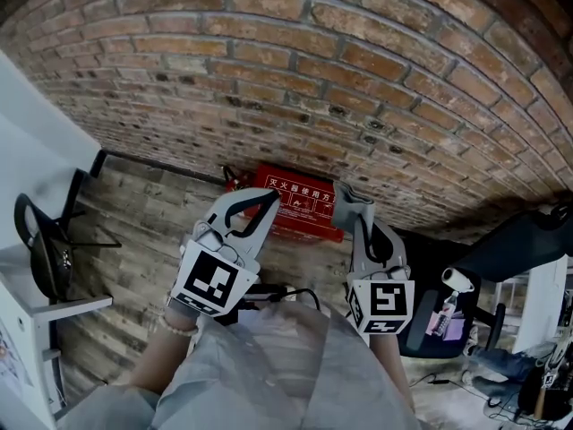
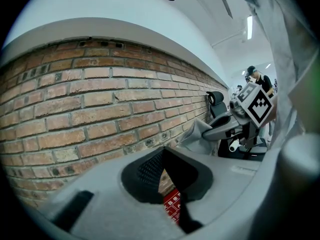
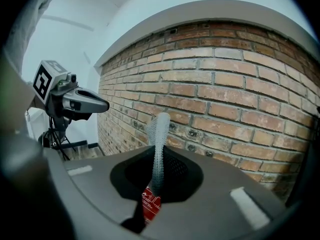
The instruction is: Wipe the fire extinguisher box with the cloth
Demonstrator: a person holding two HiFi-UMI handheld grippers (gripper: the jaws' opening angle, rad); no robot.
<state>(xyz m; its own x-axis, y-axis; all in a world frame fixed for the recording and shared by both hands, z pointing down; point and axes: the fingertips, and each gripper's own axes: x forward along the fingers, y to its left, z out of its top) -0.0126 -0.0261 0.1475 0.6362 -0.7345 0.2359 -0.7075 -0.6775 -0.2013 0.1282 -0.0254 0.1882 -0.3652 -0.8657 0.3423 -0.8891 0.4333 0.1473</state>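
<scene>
Head view: cloth is gripped, box isn't being wiped right now

Brick wall [image 1: 358,79] is faced, with the red box [image 1: 300,211] sat on the floor against it. Left gripper [image 1: 269,197] is closed up with nothing in it. Right gripper [image 1: 351,206] is clamped on the grey mesh cloth [image 3: 159,139], and no contact with the box is shown. Pre-wipe or post-wipe can't be told tbh.

A weathered red brick wall [image 1: 313,61] rises from a grey-brown wooden plank floor [image 1: 134,231]. A white panel [image 1: 36,150] stands at left; a long ceiling strip light [image 2: 249,27] glows.
</scene>
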